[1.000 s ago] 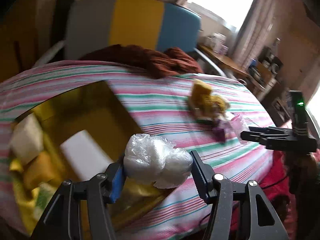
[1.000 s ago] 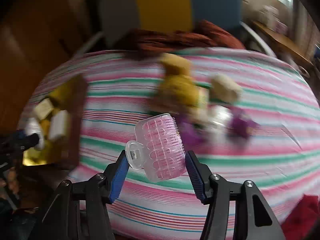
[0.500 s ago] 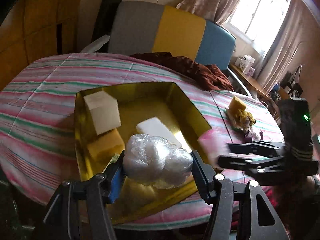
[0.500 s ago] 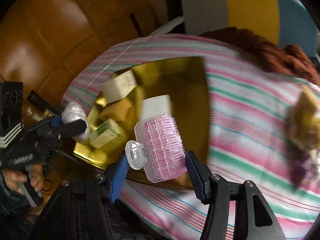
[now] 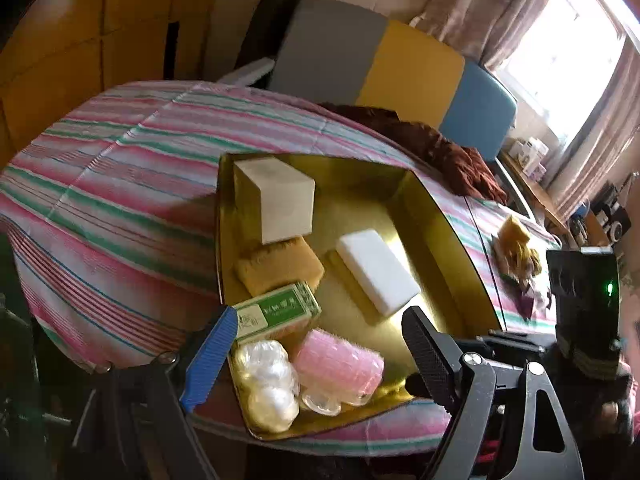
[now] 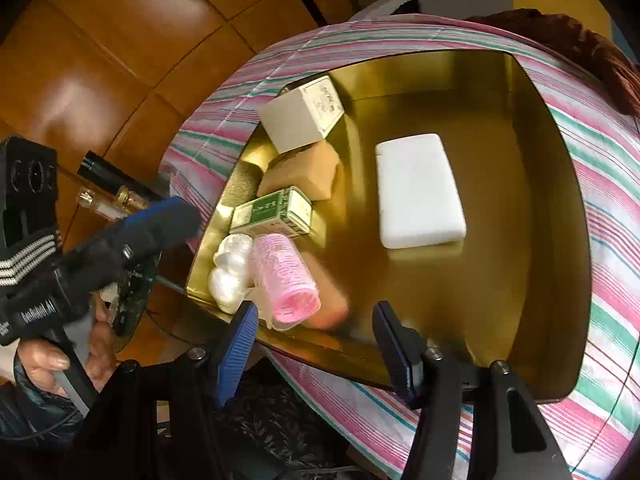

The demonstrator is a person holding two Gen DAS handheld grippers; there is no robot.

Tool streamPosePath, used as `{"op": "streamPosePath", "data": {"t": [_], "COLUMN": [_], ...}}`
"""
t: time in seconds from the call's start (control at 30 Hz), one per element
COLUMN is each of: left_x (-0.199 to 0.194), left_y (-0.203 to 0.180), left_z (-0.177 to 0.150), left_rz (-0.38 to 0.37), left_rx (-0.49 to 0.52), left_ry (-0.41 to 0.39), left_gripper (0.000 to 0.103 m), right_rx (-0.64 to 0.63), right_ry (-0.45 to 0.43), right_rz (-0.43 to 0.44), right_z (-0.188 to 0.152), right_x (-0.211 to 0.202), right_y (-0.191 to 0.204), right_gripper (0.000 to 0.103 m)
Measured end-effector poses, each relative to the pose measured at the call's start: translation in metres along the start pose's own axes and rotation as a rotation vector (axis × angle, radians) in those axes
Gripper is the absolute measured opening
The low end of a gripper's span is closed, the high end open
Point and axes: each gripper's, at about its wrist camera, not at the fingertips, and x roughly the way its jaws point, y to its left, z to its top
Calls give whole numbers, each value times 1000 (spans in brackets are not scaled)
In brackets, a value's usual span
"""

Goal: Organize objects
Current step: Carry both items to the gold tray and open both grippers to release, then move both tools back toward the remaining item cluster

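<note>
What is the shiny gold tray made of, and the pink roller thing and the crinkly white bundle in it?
The gold tray looks like glossy metal or foil-covered card: it mirrors the things inside. The pink roller seems translucent plastic, ridged and hollow at its end. The white bundle looks like something soft wrapped in thin clear plastic film, crinkled and shiny.

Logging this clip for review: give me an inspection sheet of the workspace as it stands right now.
Surface: striped tablecloth on a table.
Job's things: gold tray holds white box, tan sponge, green box, white block, plastic-wrapped bundle, pink roller.
Clutter: yellow and purple items outside the tray; brown cloth.
Grippers: left gripper and right gripper both open, empty.
Cables: nothing seen.
Surroundings: grey-yellow-blue chair back, window, tiled floor.
</note>
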Motion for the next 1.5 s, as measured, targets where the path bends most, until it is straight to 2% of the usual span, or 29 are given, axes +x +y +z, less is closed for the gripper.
{"op": "streamPosePath", "data": {"t": [0.17,0.3,0.43,0.6,0.8,1.5], "left_x": [-2,-5,-6,-7,-11,-10], "left_y": [-12,-30,-45,-62,-75,-98], "left_z": [9,10,9,4,-4,-14], "left_rz": [24,65,82,109,163,217], "left_rx": [12,70,112,172,206,318], "left_ry": [-44,-84,-106,-141,-205,-237], "left_gripper": [88,91,92,94,100,101], "right_rx": [-7,-11,-13,8,23,65], "right_ry": [-46,-115,-202,-273,-299,-357], "right_rz": [-119,-220,-322,-393,-436,-473], "right_z": [-4,-6,-6,-7,-13,-21], "right_x": [-7,-20,-30,-41,-49,-59], "right_y": [-1,0,1,-5,-11,-22], "right_gripper": [60,60,63,71,71,71]}}
